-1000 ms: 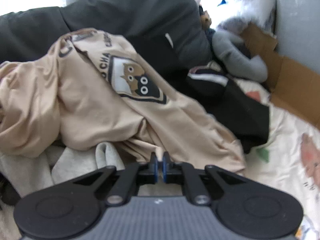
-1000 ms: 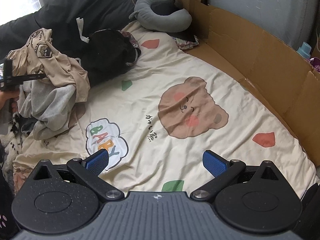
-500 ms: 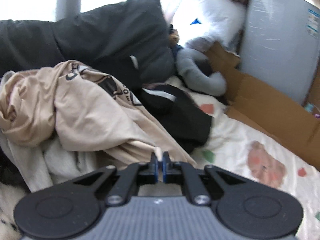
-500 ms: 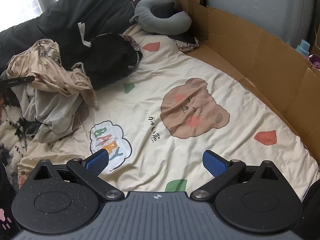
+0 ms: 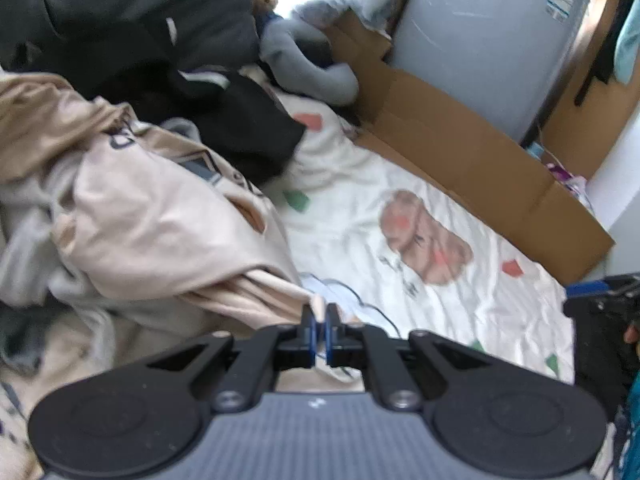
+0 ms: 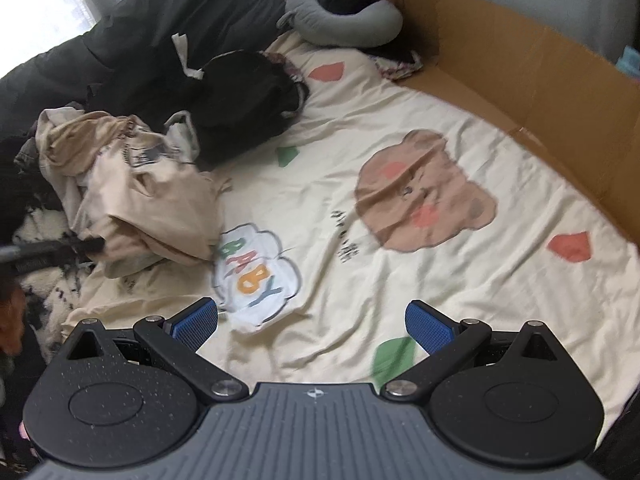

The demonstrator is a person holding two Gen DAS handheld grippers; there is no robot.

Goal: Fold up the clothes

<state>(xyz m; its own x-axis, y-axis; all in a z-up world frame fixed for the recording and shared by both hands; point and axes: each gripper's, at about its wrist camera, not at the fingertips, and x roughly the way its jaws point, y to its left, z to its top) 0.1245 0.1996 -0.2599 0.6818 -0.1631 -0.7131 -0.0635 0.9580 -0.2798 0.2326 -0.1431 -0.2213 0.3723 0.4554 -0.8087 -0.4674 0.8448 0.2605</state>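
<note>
A crumpled beige T-shirt with a dark printed badge lies on top of the clothes pile at the left of the cream printed blanket. My left gripper is shut on a pinched edge of that shirt, which trails back to the pile. From the right wrist view the beige T-shirt stretches toward the left gripper at the left edge. My right gripper hangs open over the blanket, with nothing between its blue pads.
A black garment and a grey garment lie beside the shirt. A dark duvet and a grey neck pillow sit at the back. Cardboard walls line the right side. A fuzzy black-and-white rug lies at the left.
My left gripper has swung to the right, dragging the beige shirt out of the pile toward the middle of the blanket. The shirt's printed badge has folded under. The right gripper has stayed put.
</note>
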